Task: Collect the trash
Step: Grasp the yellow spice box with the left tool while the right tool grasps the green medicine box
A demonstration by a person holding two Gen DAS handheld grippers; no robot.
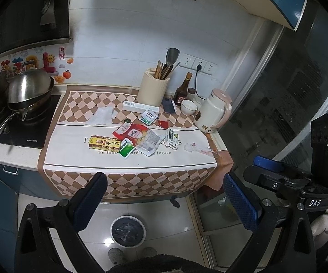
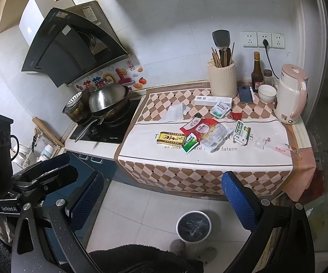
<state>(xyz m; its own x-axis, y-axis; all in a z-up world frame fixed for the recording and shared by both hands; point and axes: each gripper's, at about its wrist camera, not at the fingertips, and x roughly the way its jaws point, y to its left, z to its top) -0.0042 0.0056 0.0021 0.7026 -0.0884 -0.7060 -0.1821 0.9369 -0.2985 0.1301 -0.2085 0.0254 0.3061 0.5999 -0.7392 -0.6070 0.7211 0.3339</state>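
Trash lies scattered on the counter cloth point(image 1: 73, 154): a yellow box point(image 1: 105, 142), a green packet point(image 1: 126, 148), a red and clear bag point(image 1: 138, 135), a small white-green box point(image 1: 172, 137), a crumpled tissue point(image 1: 102, 116) and a clear wrapper point(image 1: 198, 148). The same pile shows in the right wrist view, with the yellow box point(image 2: 171, 138) and the bag point(image 2: 209, 132). A white trash bin point(image 1: 127, 231) with a dark liner stands on the floor below; it also shows in the right wrist view point(image 2: 194, 226). My left gripper point(image 1: 164, 201) and right gripper point(image 2: 164, 199) are open and empty, held back from the counter above the floor.
A wok with a steel lid point(image 1: 28, 93) sits on the hob at left. A utensil holder point(image 1: 153, 88), a sauce bottle point(image 1: 183, 91), a phone point(image 1: 169, 105), a white bowl point(image 1: 189, 107) and a pink kettle point(image 1: 214, 111) stand at the back right. A glass door point(image 1: 289, 113) is at right.
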